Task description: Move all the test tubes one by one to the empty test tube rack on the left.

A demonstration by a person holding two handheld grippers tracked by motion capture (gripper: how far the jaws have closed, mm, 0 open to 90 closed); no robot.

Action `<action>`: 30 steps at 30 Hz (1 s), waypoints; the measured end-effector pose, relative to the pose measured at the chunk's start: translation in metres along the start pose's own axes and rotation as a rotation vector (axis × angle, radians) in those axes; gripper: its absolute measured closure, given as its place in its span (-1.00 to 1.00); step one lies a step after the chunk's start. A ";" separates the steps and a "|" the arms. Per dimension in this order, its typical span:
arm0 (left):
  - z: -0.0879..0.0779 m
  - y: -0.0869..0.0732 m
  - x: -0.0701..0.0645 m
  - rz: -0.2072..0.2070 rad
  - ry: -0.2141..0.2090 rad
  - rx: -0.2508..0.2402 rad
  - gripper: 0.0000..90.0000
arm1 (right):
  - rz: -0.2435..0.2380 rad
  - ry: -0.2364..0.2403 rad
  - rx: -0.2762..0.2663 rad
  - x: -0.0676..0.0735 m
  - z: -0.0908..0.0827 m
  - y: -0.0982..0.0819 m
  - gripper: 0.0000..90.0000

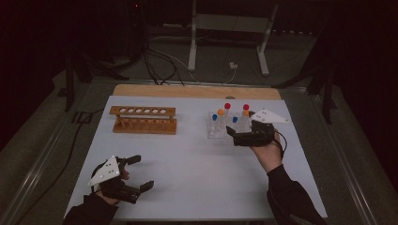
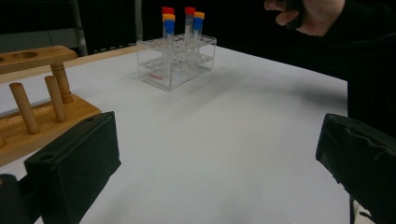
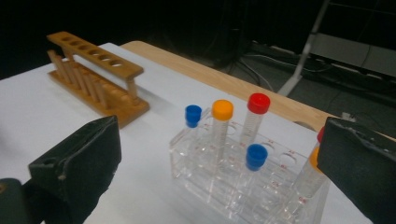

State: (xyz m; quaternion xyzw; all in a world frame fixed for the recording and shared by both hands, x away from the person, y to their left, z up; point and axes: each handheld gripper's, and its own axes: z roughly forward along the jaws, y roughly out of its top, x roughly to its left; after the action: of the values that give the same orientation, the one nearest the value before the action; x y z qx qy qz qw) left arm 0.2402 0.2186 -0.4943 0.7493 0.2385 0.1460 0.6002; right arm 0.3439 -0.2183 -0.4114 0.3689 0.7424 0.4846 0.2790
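A clear plastic rack (image 1: 220, 130) stands at the right middle of the white table and holds several capped tubes, among them a red-capped tube (image 1: 227, 107), an orange-capped tube (image 1: 220, 113) and a blue-capped tube (image 1: 214, 117). My right gripper (image 1: 234, 136) is open, right beside that rack on its near-right side. In the right gripper view the right gripper (image 3: 219, 158) has its jaws standing wide on either side of the clear rack (image 3: 187, 154), with nothing held. My left gripper (image 1: 143, 172) rests open near the front left edge, empty, and the left gripper (image 2: 217, 163) faces bare table.
An empty wooden tube rack (image 1: 144, 120) with a row of holes stands at the back left, and that wooden rack (image 2: 32, 112) lies close to my left jaw. A wooden strip (image 1: 197, 91) edges the table's far side. Cables and metal stand legs (image 1: 192, 42) lie beyond.
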 end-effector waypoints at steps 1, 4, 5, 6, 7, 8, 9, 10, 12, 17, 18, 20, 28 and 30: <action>0.000 0.000 0.000 -0.002 -0.001 -0.001 -0.99 | 0.000 -0.008 0.005 0.000 0.003 -0.001 -1.00; 0.000 0.000 0.000 0.000 0.000 -0.001 -0.99 | 0.014 -0.029 0.032 -0.002 0.012 -0.005 -0.99; 0.000 0.000 0.000 0.000 0.000 -0.001 -0.99 | 0.021 -0.032 0.039 -0.003 0.015 -0.006 -0.92; 0.000 0.000 0.000 0.000 0.000 -0.001 -0.99 | 0.031 -0.033 0.044 -0.004 0.018 -0.008 -0.92; 0.000 0.000 0.000 0.000 -0.001 -0.002 -0.99 | 0.034 -0.045 0.050 -0.004 0.020 -0.010 -0.87; 0.000 0.000 0.000 -0.001 -0.001 -0.002 -0.99 | 0.037 -0.052 0.056 -0.005 0.023 -0.012 -0.84; 0.000 0.000 0.000 0.000 -0.002 -0.002 -0.99 | 0.042 -0.053 0.068 -0.005 0.026 -0.014 -0.84; 0.000 0.000 0.000 0.000 -0.002 -0.002 -0.99 | 0.048 -0.057 0.080 -0.006 0.028 -0.016 -0.81; 0.000 0.000 0.000 -0.001 -0.003 -0.003 -0.99 | 0.053 -0.056 0.090 -0.007 0.030 -0.018 -0.75; 0.000 0.000 0.000 -0.004 -0.009 -0.003 -0.99 | 0.057 -0.087 0.154 -0.009 0.037 -0.025 -0.43; 0.000 0.000 0.000 -0.004 -0.009 -0.003 -0.99 | 0.059 -0.093 0.165 -0.008 0.038 -0.025 -0.43; 0.000 0.000 -0.001 -0.002 -0.008 -0.003 -0.99 | 0.063 -0.100 0.186 -0.008 0.041 -0.026 -0.23; 0.001 0.001 -0.002 0.009 -0.012 0.002 -0.99 | 0.092 -0.157 0.250 -0.011 0.049 -0.027 0.13; 0.001 0.001 -0.003 0.015 -0.016 0.007 -0.99 | 0.098 -0.162 0.264 -0.011 0.051 -0.027 0.22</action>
State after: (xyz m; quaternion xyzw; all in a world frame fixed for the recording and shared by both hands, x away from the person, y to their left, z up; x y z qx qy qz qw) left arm 0.2384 0.2159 -0.4938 0.7543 0.2286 0.1438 0.5985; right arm 0.3827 -0.2082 -0.4549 0.4759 0.7559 0.3647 0.2629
